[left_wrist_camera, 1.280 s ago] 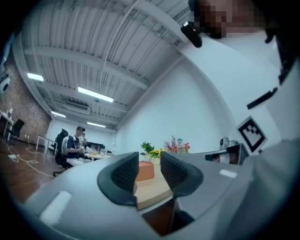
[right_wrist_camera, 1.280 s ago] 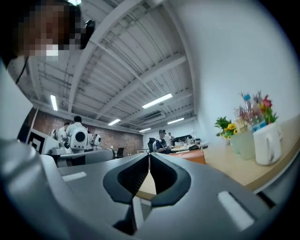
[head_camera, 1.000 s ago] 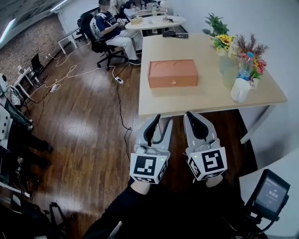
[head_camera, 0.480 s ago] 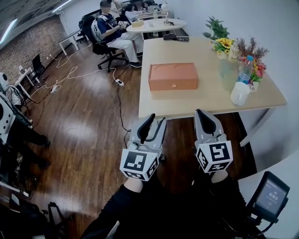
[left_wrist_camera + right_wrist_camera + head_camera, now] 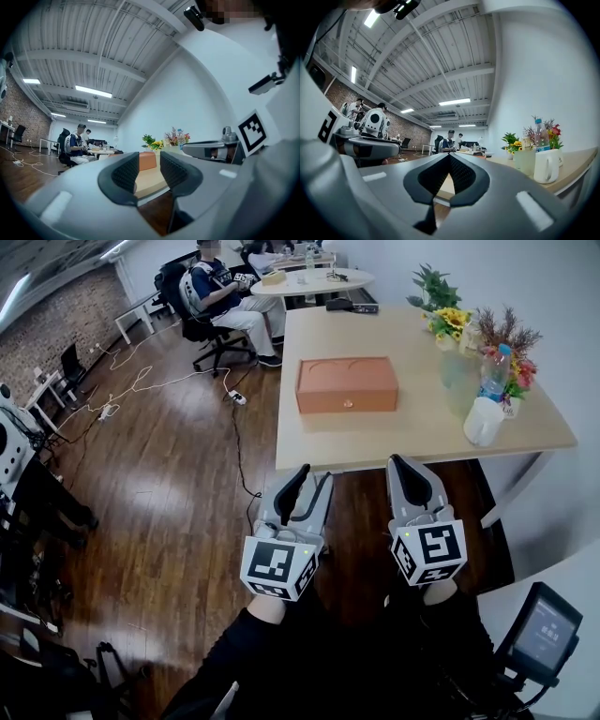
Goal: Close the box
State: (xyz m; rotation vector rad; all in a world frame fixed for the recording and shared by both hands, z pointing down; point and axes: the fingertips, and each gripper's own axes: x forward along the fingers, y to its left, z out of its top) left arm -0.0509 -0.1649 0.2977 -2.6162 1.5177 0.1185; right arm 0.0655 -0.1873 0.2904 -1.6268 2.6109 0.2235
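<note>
While the box (image 5: 347,383) sits lid-down, unmoved, mid-counter (image 5: 412,432), the head view shows the left tool (image 5: 309,482) and right tool (image 5: 405,470) spread wider apart than a second ago. Left gripper view: clenched, empty. Right gripper view: clenched, empty.

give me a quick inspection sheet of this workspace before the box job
surface: wooden table, mostly bare
job's things: orange box, lid down, lying mid-table
clutter: white mug, water bottle, flowers, all along the right edge
grippers: left tongs closed to a slim gap, empty; right tongs shut, empty; both short of the table
cables: white cable and black cable loose on the floor
surroundings: seated people at a round table, brick wall
</note>
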